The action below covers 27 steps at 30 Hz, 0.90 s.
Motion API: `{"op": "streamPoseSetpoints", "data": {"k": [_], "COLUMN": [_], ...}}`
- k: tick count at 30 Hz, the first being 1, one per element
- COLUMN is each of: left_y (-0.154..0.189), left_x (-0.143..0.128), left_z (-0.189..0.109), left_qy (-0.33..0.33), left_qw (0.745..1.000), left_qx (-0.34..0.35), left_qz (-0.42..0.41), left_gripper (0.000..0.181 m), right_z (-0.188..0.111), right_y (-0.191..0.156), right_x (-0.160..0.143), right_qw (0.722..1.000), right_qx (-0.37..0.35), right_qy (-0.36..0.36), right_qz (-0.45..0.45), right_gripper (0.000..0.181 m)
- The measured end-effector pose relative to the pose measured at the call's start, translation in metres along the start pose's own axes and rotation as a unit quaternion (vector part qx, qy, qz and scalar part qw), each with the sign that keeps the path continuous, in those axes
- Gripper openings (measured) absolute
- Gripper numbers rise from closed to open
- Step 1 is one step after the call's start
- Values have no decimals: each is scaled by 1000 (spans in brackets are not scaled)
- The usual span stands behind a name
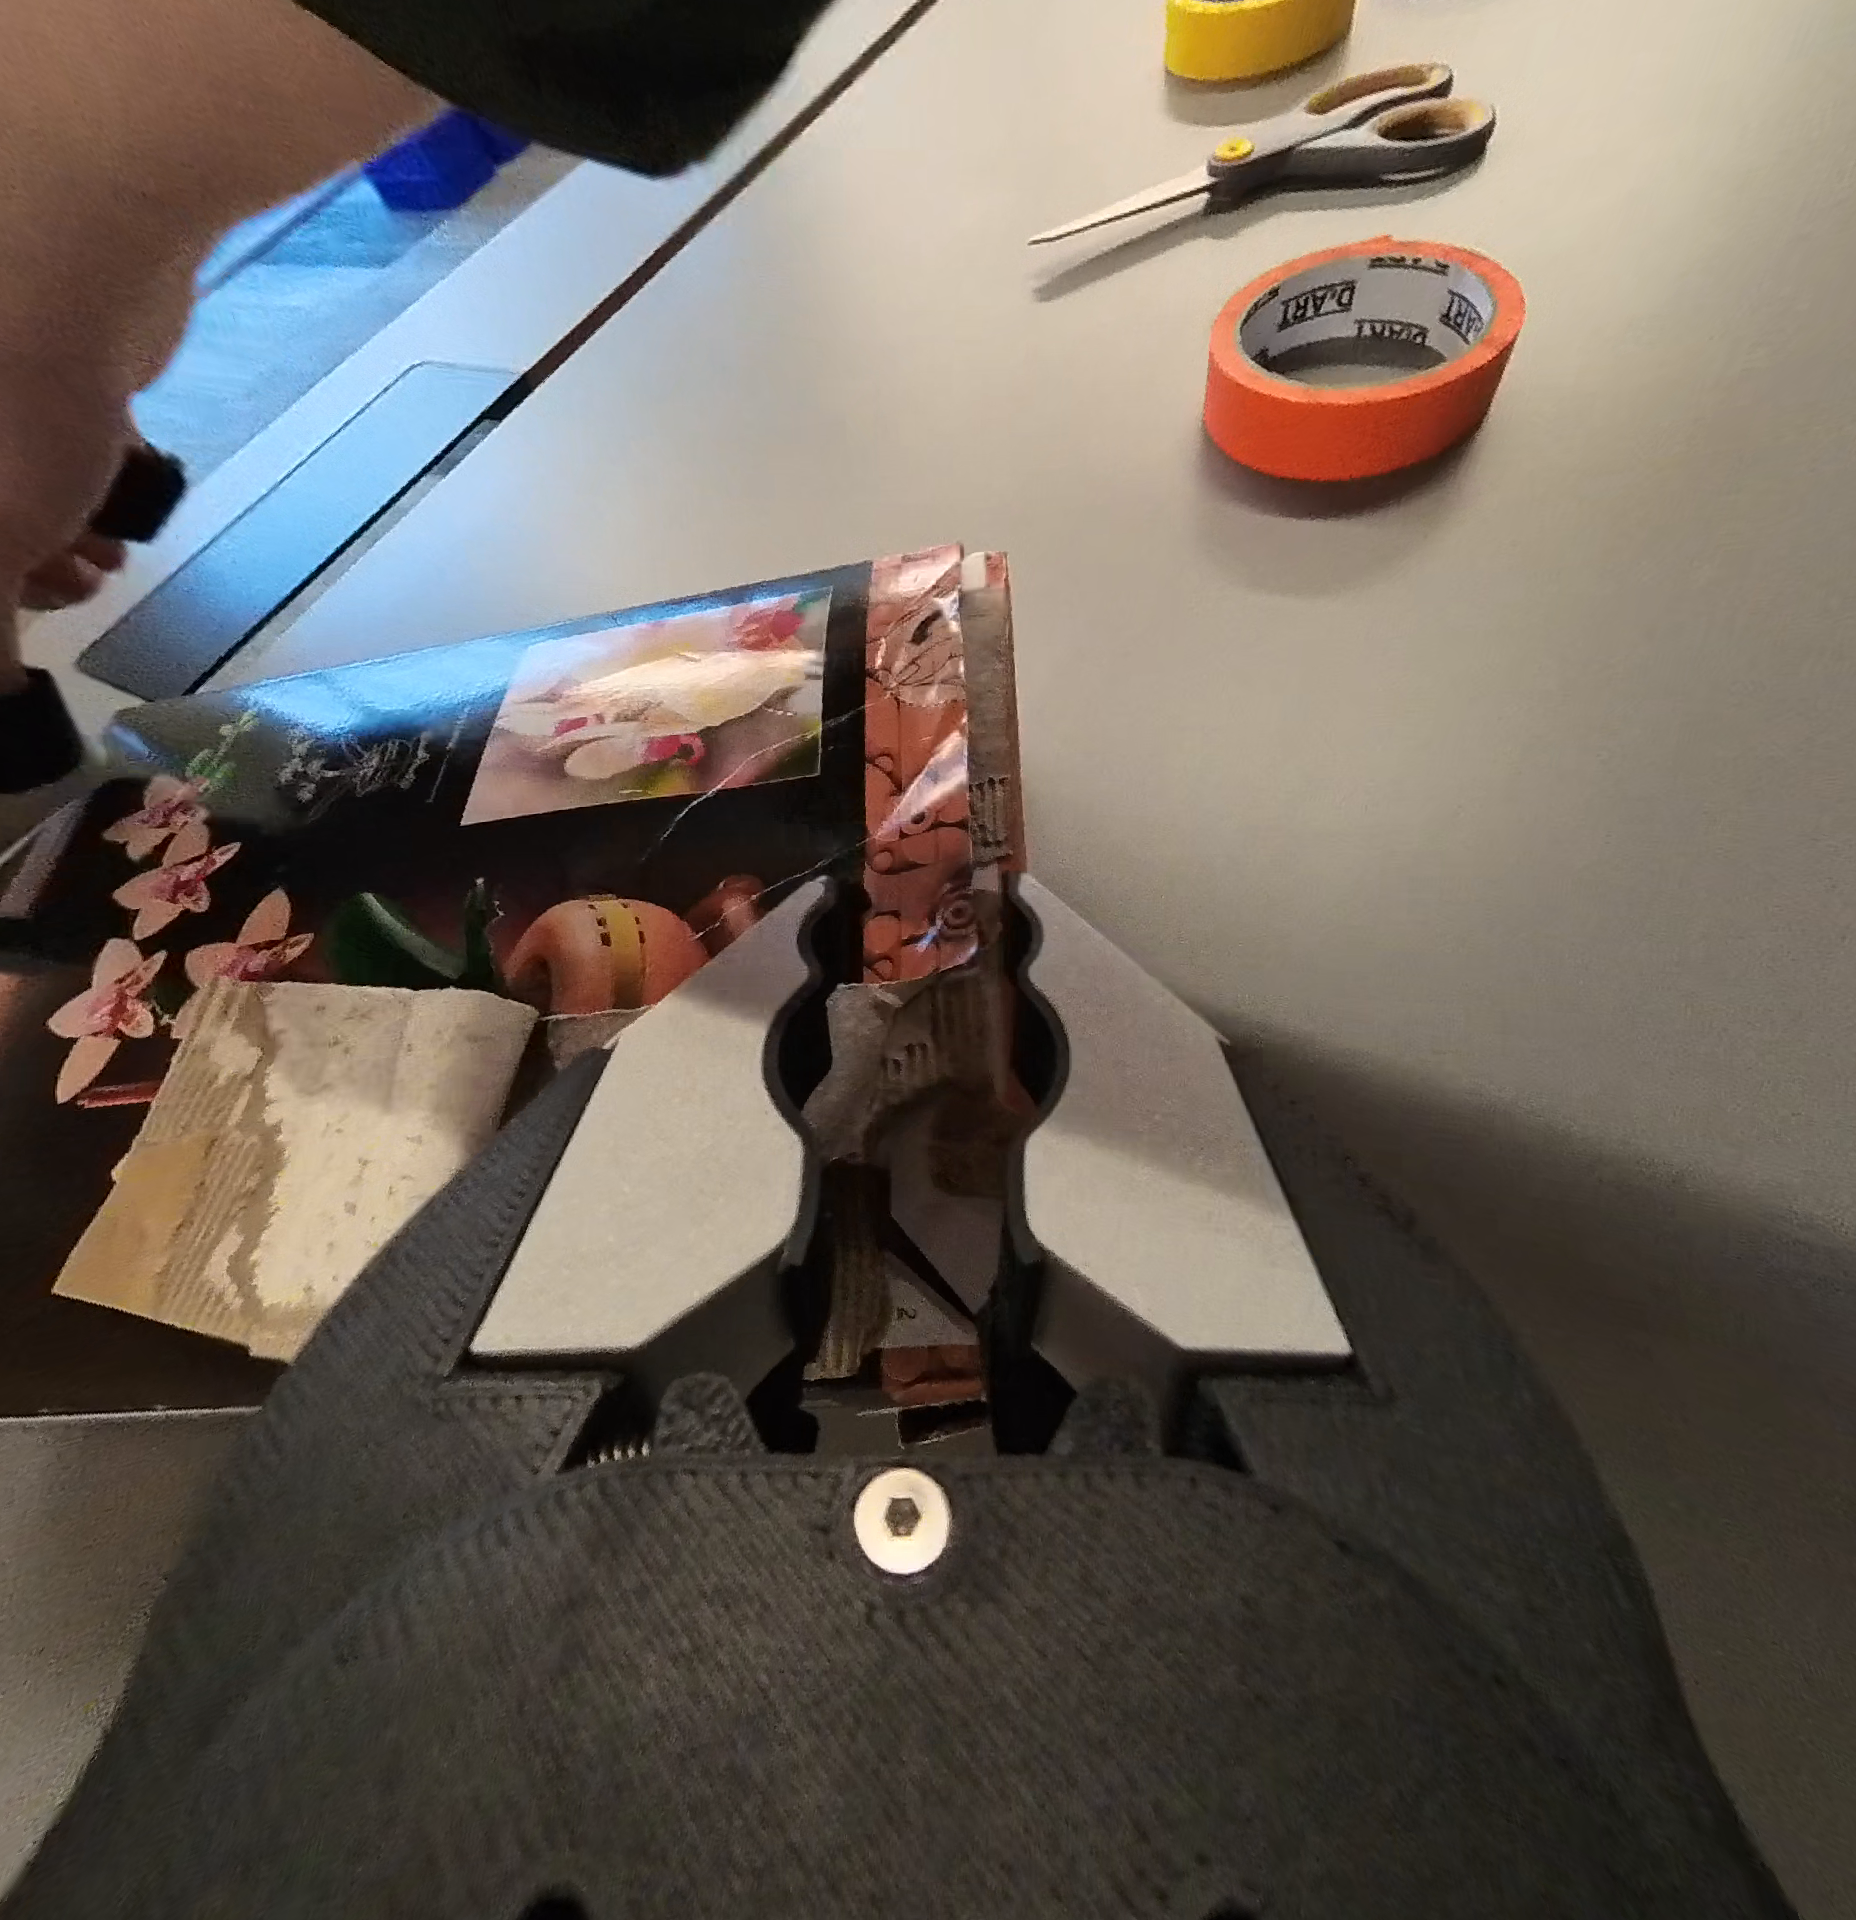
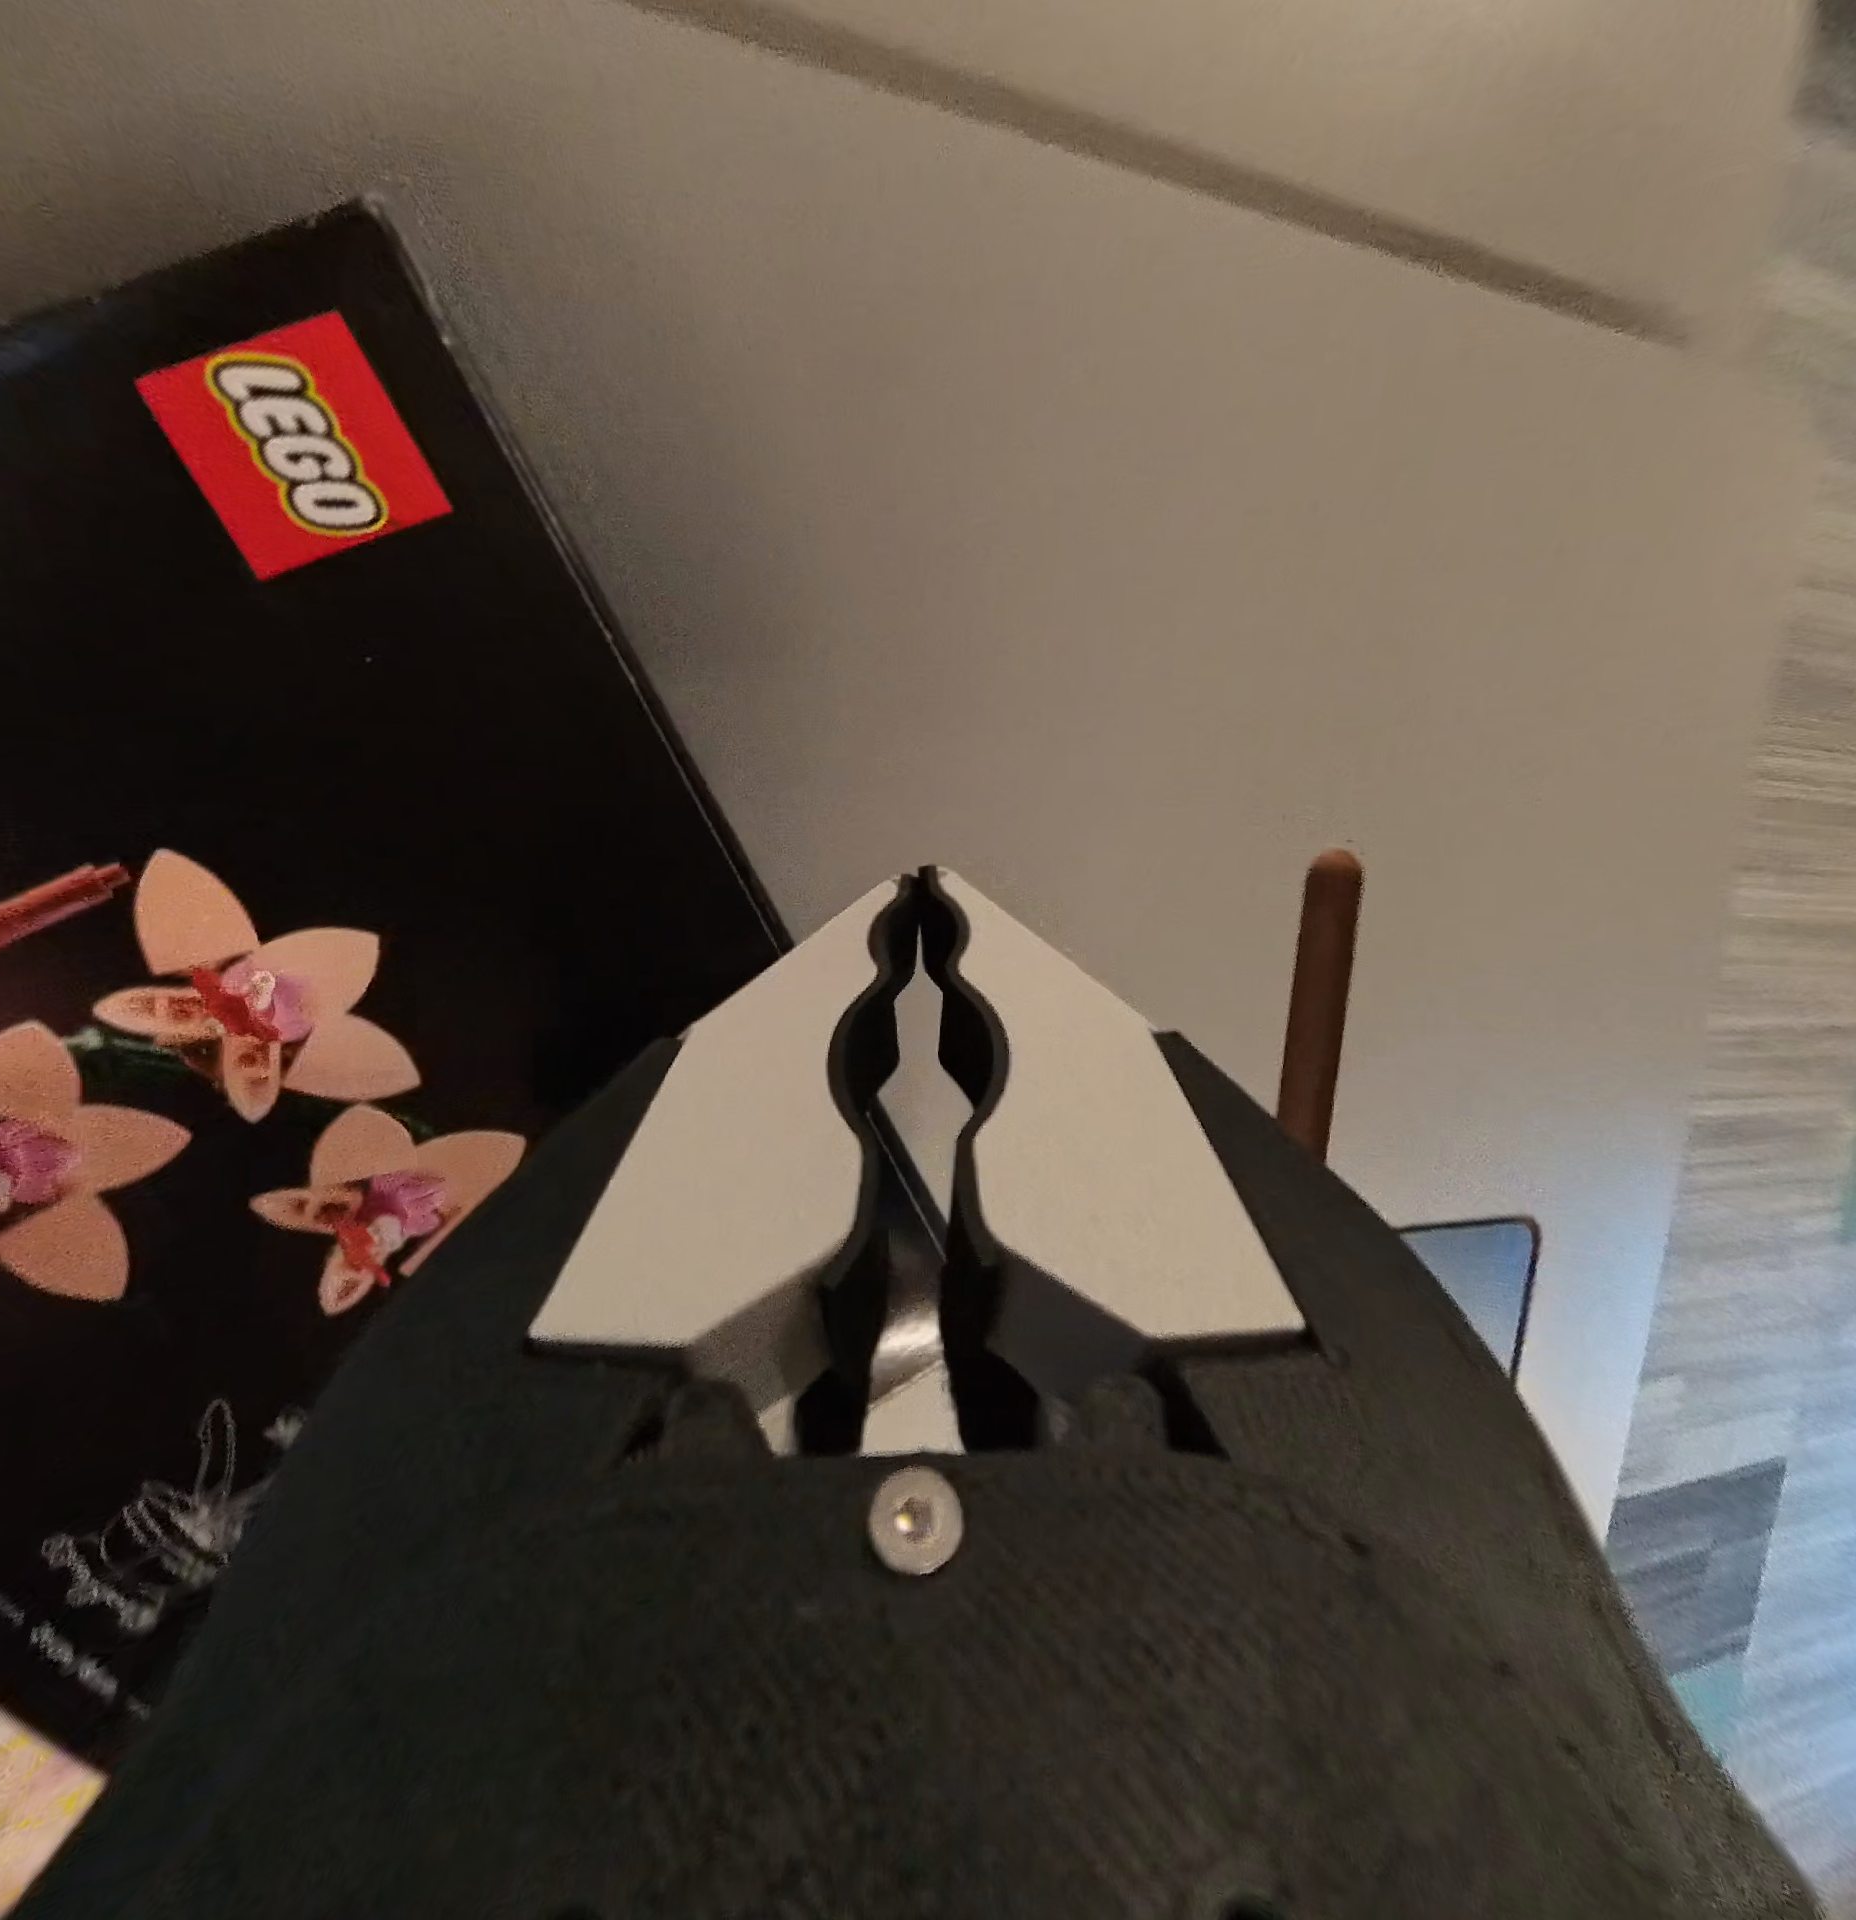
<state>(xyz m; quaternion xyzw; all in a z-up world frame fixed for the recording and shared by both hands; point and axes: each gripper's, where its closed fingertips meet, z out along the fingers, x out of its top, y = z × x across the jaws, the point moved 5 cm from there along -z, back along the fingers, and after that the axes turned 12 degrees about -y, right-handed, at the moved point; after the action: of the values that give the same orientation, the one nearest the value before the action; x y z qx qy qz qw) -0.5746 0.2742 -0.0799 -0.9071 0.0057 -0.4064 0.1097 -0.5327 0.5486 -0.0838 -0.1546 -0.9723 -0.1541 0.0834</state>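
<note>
A black cardboard box [image 1: 591, 831] printed with pink flowers lies on the grey table [image 1: 1319, 831]. My left gripper [image 1: 924, 899] is shut on the box's end flap [image 1: 919, 727], an orange-patterned folded flap that stands up between the fingers. A torn pale patch [image 1: 300, 1143] shows on the box's top face. In the right wrist view my right gripper [image 2: 922, 883] is shut with its fingertips touching and nothing between them. It hovers just right of the box's [image 2: 332, 779] long edge, above bare table [image 2: 1111, 520].
An orange tape roll [image 1: 1360, 364], scissors [image 1: 1308, 156] and a yellow tape roll [image 1: 1256, 36] lie at the far right. A silver laptop [image 1: 311, 499] and a person's arm [image 1: 72, 260] are at the left. A brown stick [image 2: 1319, 997] stands right of my right gripper. About 30 centimeters separates my left fingertips from my right.
</note>
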Motion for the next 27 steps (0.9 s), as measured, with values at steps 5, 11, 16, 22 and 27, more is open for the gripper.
{"op": "streamPoseSetpoints", "data": {"k": [5,11,16,22,27], "left_y": [0,11,28,42,47], "left_x": [3,13,15,18,19], "left_z": [3,1,0,2,1], "left_qy": [-12,-1,-11,-32,-30], "left_qw": [999,1000,999,999,998], "left_qx": [27,-14,-34,19,55], "left_qz": [-18,-26,-6,23,17], "left_gripper": [28,36,45,60,67], "right_z": [2,1,8,4,2], "right_y": [1,-5,-13,-18,-22], "right_x": [-5,-15,-25,-27,-30], "right_qw": [997,999,997,994,995], "right_qx": [80,39,2,-67,-68], "right_qy": [3,3,-50,-33,-32], "right_qz": [-5,-37,-62,-85,-72], "right_gripper": [0,0,0,0,0]}}
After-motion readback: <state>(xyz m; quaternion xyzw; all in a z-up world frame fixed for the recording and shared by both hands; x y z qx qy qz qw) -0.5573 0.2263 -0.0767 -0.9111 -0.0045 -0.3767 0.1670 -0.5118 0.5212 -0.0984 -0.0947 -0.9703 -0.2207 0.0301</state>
